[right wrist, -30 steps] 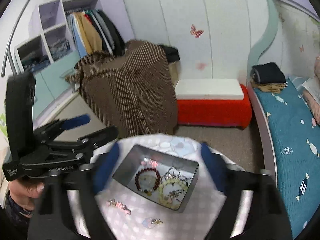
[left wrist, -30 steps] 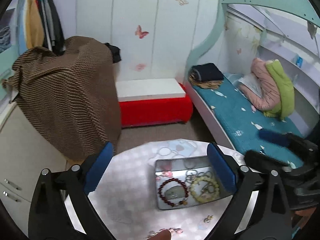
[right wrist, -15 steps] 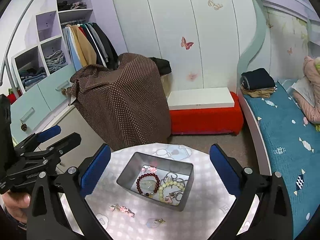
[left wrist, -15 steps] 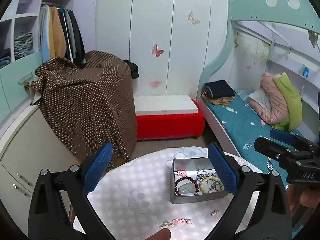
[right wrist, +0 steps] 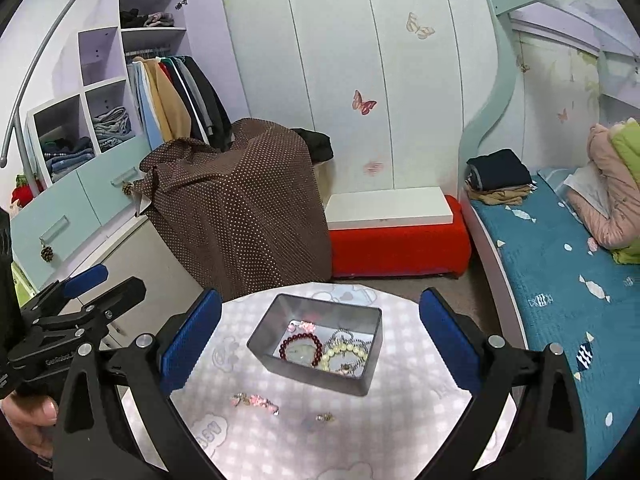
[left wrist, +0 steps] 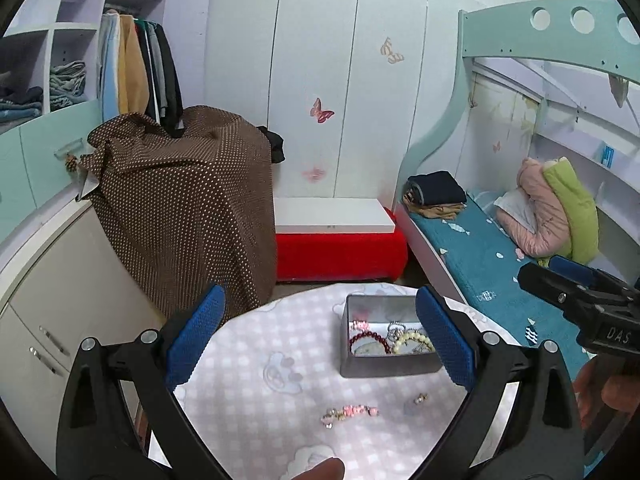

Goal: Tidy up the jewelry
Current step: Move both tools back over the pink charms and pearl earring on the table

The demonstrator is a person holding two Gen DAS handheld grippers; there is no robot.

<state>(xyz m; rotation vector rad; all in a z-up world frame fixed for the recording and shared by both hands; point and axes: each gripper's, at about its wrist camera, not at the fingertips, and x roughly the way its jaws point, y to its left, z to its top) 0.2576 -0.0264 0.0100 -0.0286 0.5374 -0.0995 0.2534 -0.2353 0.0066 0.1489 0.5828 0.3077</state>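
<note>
Both claws hang above the round surface [right wrist: 400, 420] with its pink-checked cloth, each spread wide and holding nothing: the left claw [left wrist: 316, 344] and the right claw [right wrist: 320, 340]. The grey rectangular metal tin [right wrist: 316, 376] sits on the surface toward its far side, holding a dark red bead bracelet [right wrist: 301, 348] and a cream bead bracelet [right wrist: 346, 354] side by side. On the cloth just in front of the tin lie a pink flower hair clip [right wrist: 254, 401] and a small gold earring [right wrist: 324, 417], apart from each other.
</note>
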